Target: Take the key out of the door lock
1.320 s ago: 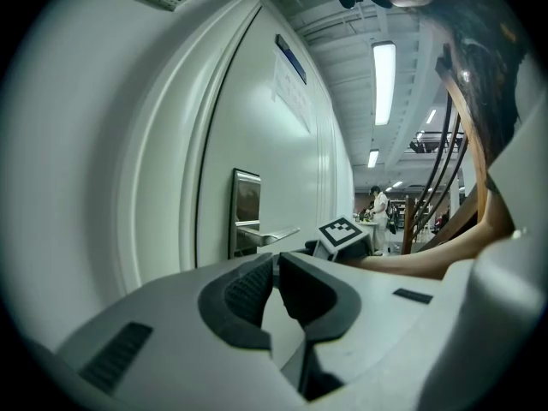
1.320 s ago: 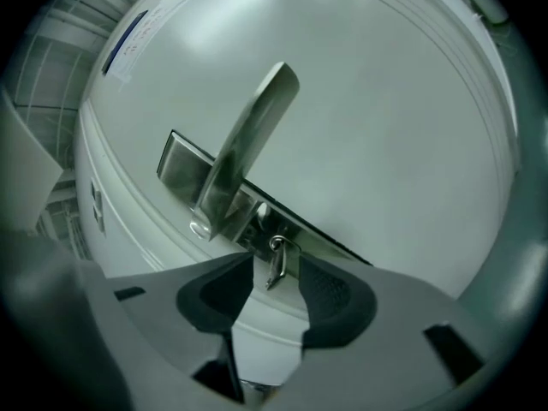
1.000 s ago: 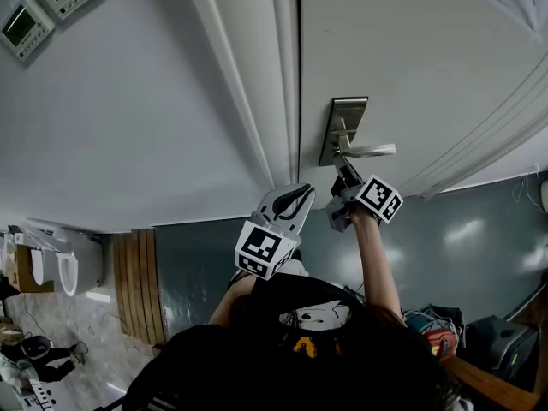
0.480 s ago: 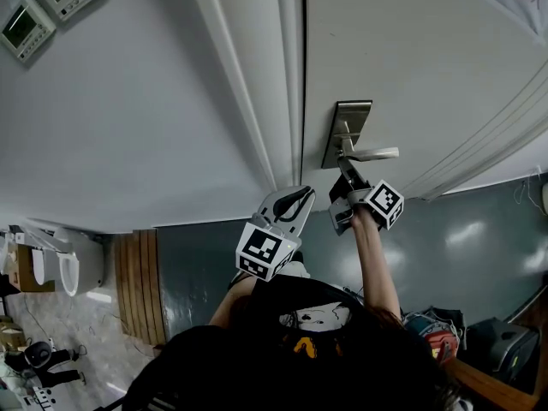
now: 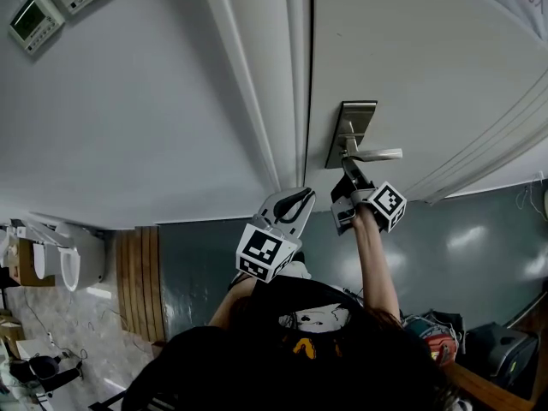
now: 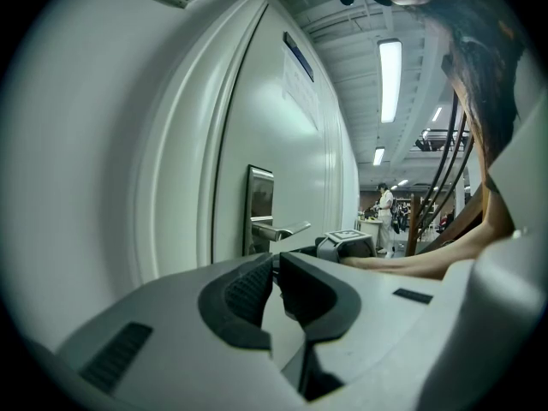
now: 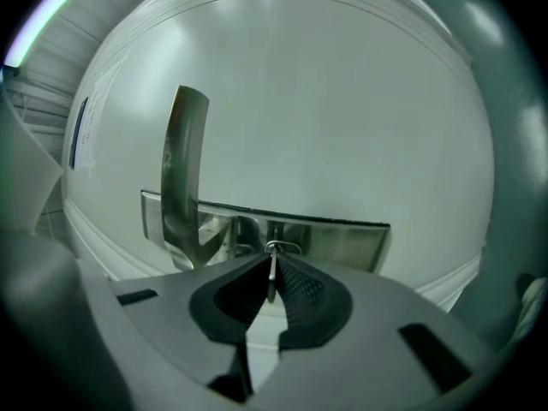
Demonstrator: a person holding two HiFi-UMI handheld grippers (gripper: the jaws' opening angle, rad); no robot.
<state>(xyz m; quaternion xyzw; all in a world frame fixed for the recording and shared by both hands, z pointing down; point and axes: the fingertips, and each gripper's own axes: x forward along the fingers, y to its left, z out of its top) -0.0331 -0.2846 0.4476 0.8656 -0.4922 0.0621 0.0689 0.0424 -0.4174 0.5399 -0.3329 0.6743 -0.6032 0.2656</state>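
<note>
A thin metal key (image 7: 272,270) sticks out of the steel lock plate (image 7: 342,242), beside the lever handle (image 7: 183,178). My right gripper (image 7: 271,257) is at the plate; its jaws are closing and the pads pinch the key's flat head. In the head view the right gripper (image 5: 346,169) reaches up under the handle (image 5: 377,154) on the white door (image 5: 428,58). My left gripper (image 5: 291,198) hangs lower left of the lock, away from the door, shut with nothing between its pads. In its own view the left gripper (image 6: 276,260) faces the lock plate (image 6: 259,197).
The door frame (image 5: 295,75) runs just left of the lock. Two wall control panels (image 5: 34,20) sit at the upper left. A wooden slatted panel (image 5: 137,281) and white fixtures (image 5: 68,264) lie left, bags (image 5: 437,336) lower right. A person (image 6: 384,208) stands far off.
The right gripper has edged a little nearer the lock plate under the handle. The left gripper has stayed in place.
</note>
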